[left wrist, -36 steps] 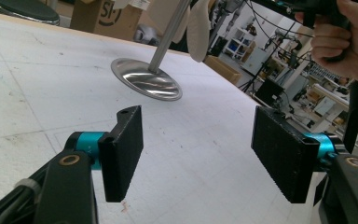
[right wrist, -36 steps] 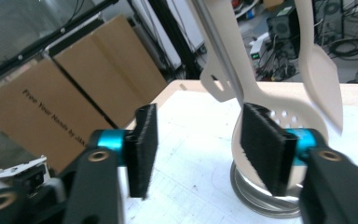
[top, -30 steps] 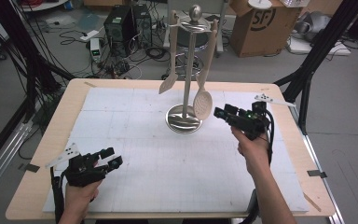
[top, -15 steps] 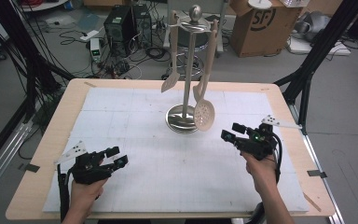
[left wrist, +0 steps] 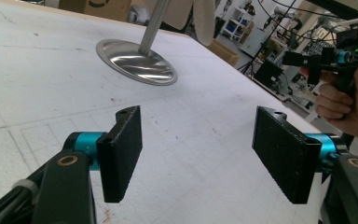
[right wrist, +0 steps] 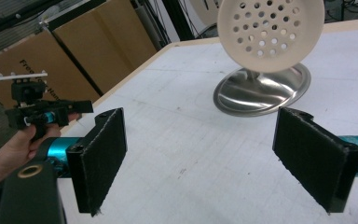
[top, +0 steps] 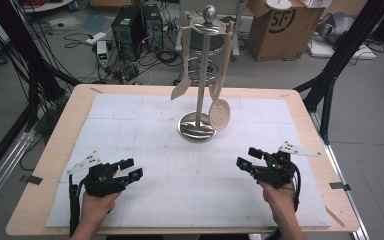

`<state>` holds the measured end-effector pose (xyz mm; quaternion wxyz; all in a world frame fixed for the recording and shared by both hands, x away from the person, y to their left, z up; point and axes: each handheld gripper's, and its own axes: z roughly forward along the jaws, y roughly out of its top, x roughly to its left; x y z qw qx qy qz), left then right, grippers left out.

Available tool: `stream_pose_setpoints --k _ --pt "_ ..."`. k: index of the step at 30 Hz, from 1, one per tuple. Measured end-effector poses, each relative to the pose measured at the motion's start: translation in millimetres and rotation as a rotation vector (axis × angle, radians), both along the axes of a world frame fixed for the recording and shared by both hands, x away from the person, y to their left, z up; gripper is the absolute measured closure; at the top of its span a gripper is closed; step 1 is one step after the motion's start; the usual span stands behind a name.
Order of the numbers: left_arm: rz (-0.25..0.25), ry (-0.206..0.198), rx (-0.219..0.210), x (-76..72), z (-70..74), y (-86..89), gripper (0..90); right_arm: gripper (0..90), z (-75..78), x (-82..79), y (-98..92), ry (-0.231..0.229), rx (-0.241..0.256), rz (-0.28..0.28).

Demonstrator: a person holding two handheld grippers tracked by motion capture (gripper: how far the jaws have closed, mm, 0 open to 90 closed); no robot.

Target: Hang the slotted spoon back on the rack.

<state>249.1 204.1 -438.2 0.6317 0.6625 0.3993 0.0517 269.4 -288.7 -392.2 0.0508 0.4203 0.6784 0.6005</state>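
Both gripper (top: 130, 170) (top: 245, 159) gaping, skimmer (top: 219, 114) hanging

Utensil stand (top: 198, 129) on a white mat (top: 180, 195)
Two utensils are hung from it; the left gripper (top: 128, 170) and right gripper (top: 246, 159) are held low, well apart, jaws spread.

Place: a lab or robotics workshop is indicated.
Floor beyond the left gripper (top: 130, 169): tangled cables (top: 145, 60), a power strip (top: 101, 52) and a black computer tower (top: 130, 25) are seen on bare grey concrete.
Far side, beyond the right gripper (top: 247, 159): cardboard boxes (top: 275, 25) are stacked.
Frame: black metal struts (top: 340, 60) are set around the table (top: 55, 150).
Work surface under both grippers: a white gridded mat (top: 180, 200) is laid on a plywood top.
Background: equipment shelves (left wrist: 242, 23) are visible.
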Motion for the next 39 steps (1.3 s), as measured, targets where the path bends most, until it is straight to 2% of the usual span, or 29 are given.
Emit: stream_pose_setpoints --k 8,14,17,21,24,31,36,39 --pt "-0.012 0.005 -0.003 1.3 -2.2 -2.6 33.5 16.8 -14.4 -8.8 4.6 0.004 -0.008 0.006" --pt "0.005 -0.024 0.011 -2.3 -3.9 -5.2 33.7 16.3 -25.7 -12.2 0.6 0.026 0.007 -0.011" --pt "-0.009 -0.011 0.029 -0.3 -7.5 -7.1 33.3 16.2 -32.1 -14.3 -1.0 0.026 0.0 -0.017" --pt "-0.022 -0.011 0.038 1.2 -8.2 -10.9 33.0 15.9 -44.5 -15.5 -3.0 0.066 0.0 -0.006" --pt "-0.044 -0.013 0.04 2.0 -8.3 -14.2 33.0 15.9 -49.0 -15.8 -1.2 0.075 -0.008 -0.001" --pt "-0.055 -0.004 0.041 3.3 -9.7 -16.0 32.9 15.9 -48.1 -17.9 0.3 0.07 -0.014 -0.002" --pt "-0.049 0.005 0.032 4.6 -11.0 -14.9 32.8 15.9 -45.9 -19.7 -0.3 0.031 -0.019 -0.012" --pt "-0.051 0.005 0.034 4.6 -10.8 -14.7 32.8 15.9 -46.1 -19.8 1.2 0.033 -0.023 -0.007"
